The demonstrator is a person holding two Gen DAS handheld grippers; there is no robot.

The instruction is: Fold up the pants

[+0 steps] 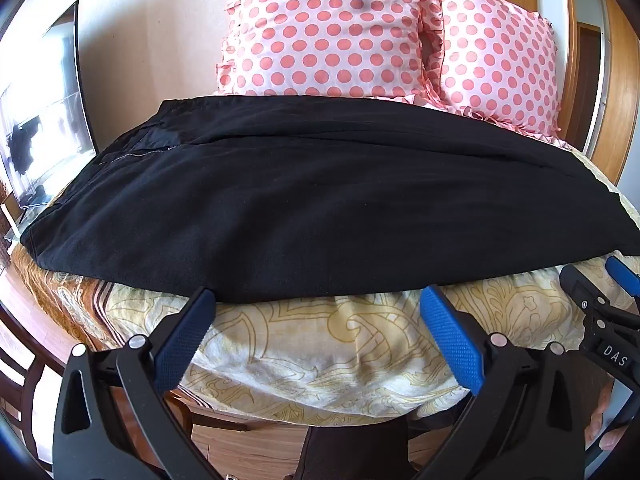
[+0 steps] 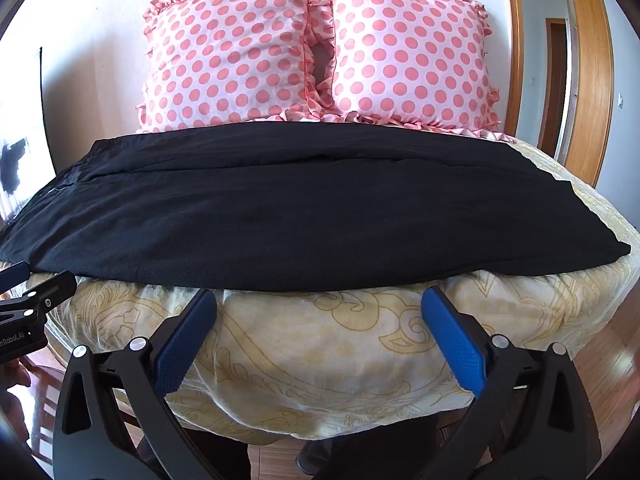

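At the bottom of the left wrist view, the left claw point(image 1: 318, 300) stands wide, holding nothing, its blue pads point(image 1: 452, 340) hovering over the near edge of the bed point(image 1: 320, 340). At the right edge of that frame the right claw point(image 1: 616, 276) shows in part. In the right wrist view it sits wide too, at the bottom of the frame, empty above the yellow patterned bedspread point(image 2: 320, 344). Just beyond both claws, the black pants point(image 1: 320, 208) lie flat across the middle of the frame, waist to the left, legs to the right. Behind them, at the top, two pink dotted pillows point(image 2: 320, 56) lean side by side against the wall point(image 1: 152, 40).
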